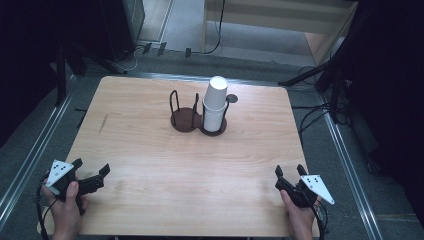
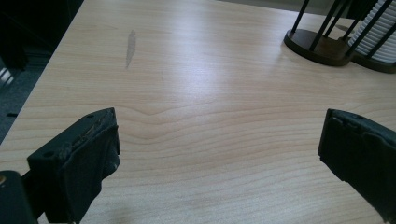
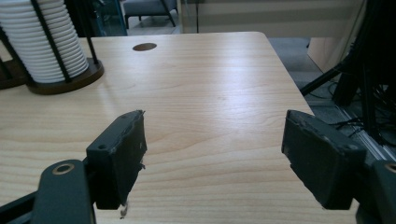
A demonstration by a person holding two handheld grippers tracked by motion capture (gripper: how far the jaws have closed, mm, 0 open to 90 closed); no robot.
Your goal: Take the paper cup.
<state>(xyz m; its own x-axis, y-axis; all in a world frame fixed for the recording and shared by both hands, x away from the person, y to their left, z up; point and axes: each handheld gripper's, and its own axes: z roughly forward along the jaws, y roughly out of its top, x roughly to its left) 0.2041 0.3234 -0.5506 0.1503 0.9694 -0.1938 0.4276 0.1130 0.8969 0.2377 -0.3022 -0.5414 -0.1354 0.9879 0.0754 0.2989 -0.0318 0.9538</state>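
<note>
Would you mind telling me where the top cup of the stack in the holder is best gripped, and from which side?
Grip the top paper cup by its upturned base end, from above: it sits upside down, clear above the holder's rods, which fence the stack lower down.

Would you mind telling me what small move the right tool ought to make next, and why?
Probably reach forward toward the stack of paper cups in the dark holder. The right tool sits open and empty near the table's front edge, far from the cups, as does the left tool.
</note>
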